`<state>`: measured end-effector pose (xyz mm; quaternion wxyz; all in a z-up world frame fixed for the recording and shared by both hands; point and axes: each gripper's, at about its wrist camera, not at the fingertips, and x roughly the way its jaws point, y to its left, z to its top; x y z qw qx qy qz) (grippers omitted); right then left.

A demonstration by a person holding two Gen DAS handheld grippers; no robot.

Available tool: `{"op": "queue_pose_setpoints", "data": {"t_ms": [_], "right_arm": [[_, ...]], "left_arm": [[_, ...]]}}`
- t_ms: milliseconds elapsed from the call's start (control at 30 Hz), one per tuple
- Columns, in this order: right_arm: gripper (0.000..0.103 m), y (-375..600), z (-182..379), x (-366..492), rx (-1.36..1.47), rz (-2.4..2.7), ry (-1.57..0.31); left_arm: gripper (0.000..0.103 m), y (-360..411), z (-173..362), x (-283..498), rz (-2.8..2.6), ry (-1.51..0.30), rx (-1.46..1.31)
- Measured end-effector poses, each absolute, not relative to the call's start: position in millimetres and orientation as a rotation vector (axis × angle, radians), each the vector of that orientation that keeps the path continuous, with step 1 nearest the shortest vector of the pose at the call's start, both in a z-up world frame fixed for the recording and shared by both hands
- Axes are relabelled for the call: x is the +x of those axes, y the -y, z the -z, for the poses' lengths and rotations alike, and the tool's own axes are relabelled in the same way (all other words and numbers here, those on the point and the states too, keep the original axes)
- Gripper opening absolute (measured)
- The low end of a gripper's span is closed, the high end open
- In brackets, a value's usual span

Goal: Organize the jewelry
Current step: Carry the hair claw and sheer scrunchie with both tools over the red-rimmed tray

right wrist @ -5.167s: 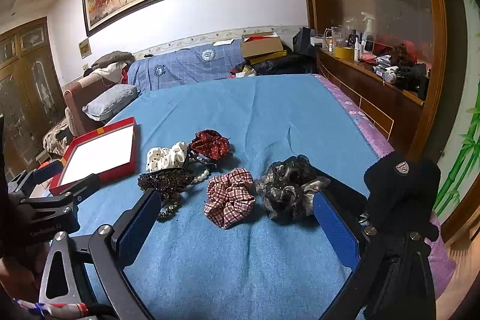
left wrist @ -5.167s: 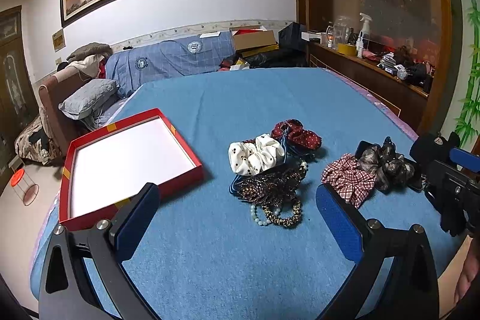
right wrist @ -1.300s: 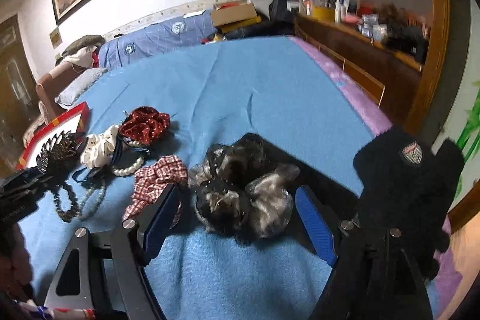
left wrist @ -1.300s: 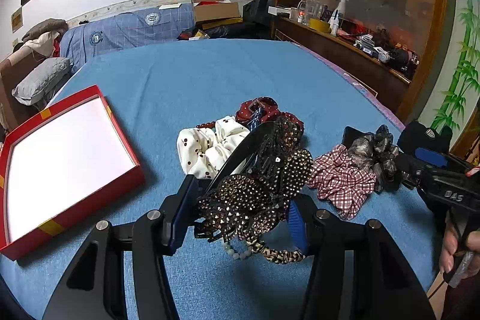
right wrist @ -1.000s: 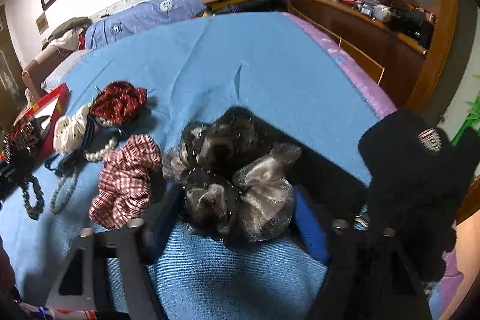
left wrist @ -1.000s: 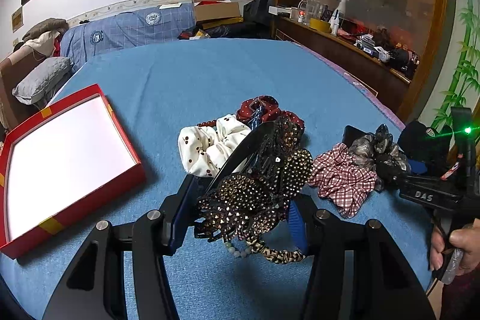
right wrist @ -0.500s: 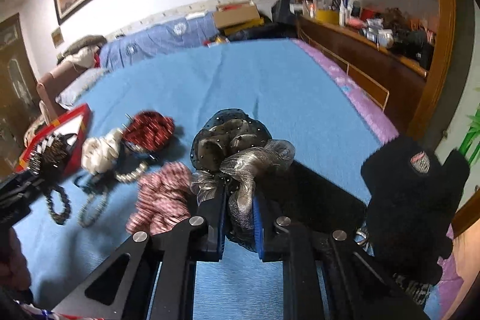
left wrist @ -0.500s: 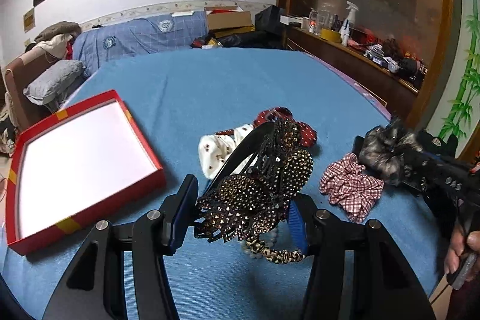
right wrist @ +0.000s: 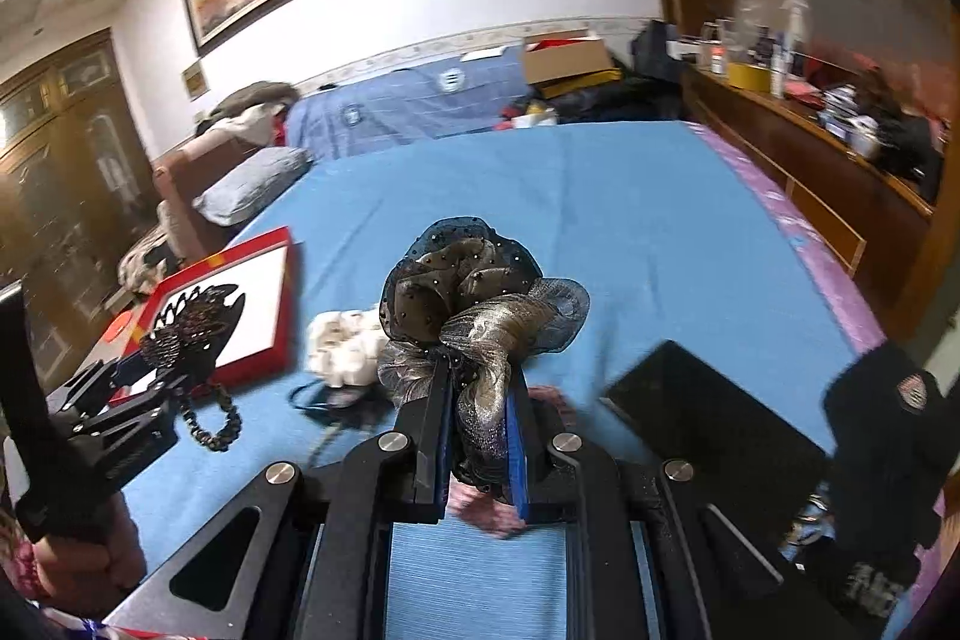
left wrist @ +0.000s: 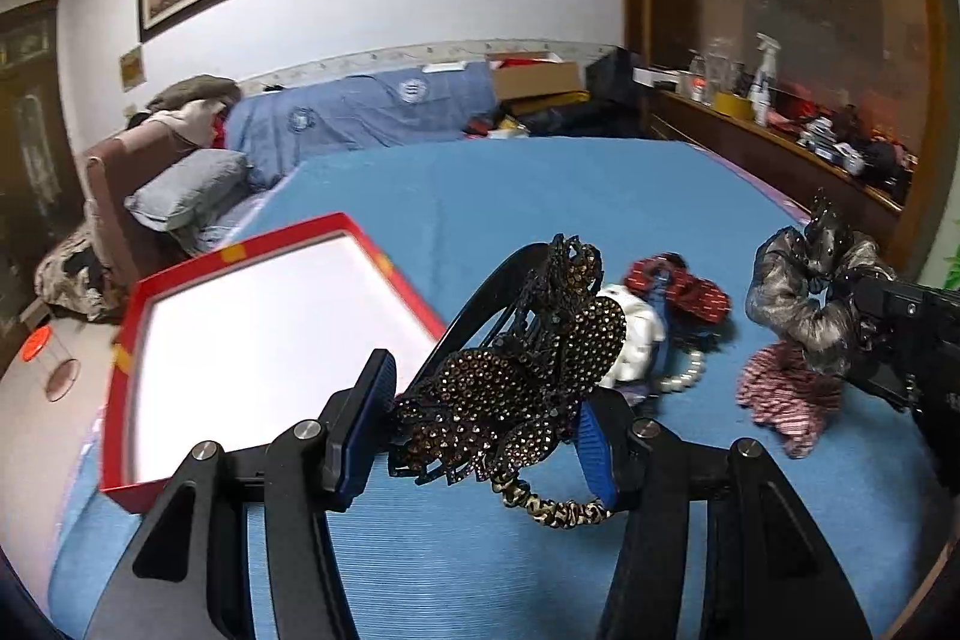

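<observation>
Left tongs (left wrist: 480, 421) clamp the stiff, snag-prone rhinestone hair claw (left wrist: 528, 376); right tongs (right wrist: 480, 451) pinch the soft organza scrunchie (right wrist: 480, 304).

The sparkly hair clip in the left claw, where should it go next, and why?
Probably a short carry sideways to over the red box. The left claw already grips the sparkly hair clip clear of the blue blanket, and the box's white inside looks empty, right beside it.
</observation>
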<state>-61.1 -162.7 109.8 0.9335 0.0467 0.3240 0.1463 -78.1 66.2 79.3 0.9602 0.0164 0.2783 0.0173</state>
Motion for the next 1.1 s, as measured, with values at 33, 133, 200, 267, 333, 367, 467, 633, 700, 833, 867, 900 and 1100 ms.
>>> {"op": "queue_pose_setpoints", "data": {"t_ms": [33,133,200,267,333,367,467,633,700,833,867,900,1100], "right_arm": [[0.016,155,-111,-60,0.087,-0.314,-0.665],[0.016,134,-112,-59,0.069,-0.354,-0.670],[0.016,120,-113,-57,0.056,-0.376,-0.673],[0.016,109,-112,-57,0.042,-0.396,-0.676],[0.016,96,-112,-56,0.027,-0.413,-0.679],[0.016,91,-112,-55,0.021,-0.420,-0.682],[0.016,72,-111,-52,0.004,-0.447,-0.690],[0.016,46,-109,-45,-0.010,-0.485,-0.707],[0.016,36,-108,-43,-0.019,-0.500,-0.713],[0.016,16,-109,-35,-0.033,-0.531,-0.724],[0.016,11,-109,-33,-0.035,-0.541,-0.726],[0.016,8,-110,-32,-0.038,-0.548,-0.728],[0.016,-29,-114,-11,-0.053,-0.608,-0.755]], "left_arm": [[0.055,-71,-80,-79,-0.045,-0.562,0.030],[0.055,-83,-79,-82,-0.068,-0.559,0.018],[0.055,-92,-80,-83,-0.082,-0.558,0.006],[0.055,-100,-80,-84,-0.093,-0.556,-0.002],[0.055,-108,-80,-85,-0.103,-0.554,-0.010],[0.055,-111,-80,-86,-0.107,-0.553,-0.014],[0.055,-121,-80,-87,-0.122,-0.552,-0.026],[0.055,-138,-80,-89,-0.145,-0.553,-0.047],[0.055,-146,-80,-89,-0.152,-0.557,-0.060],[0.055,-169,-82,-86,-0.158,-0.578,-0.110],[0.055,-177,-82,-85,-0.159,-0.586,-0.124],[0.055,-184,-82,-84,-0.164,-0.591,-0.133],[0.055,-230,-85,-71,-0.195,-0.641,-0.181]]}}
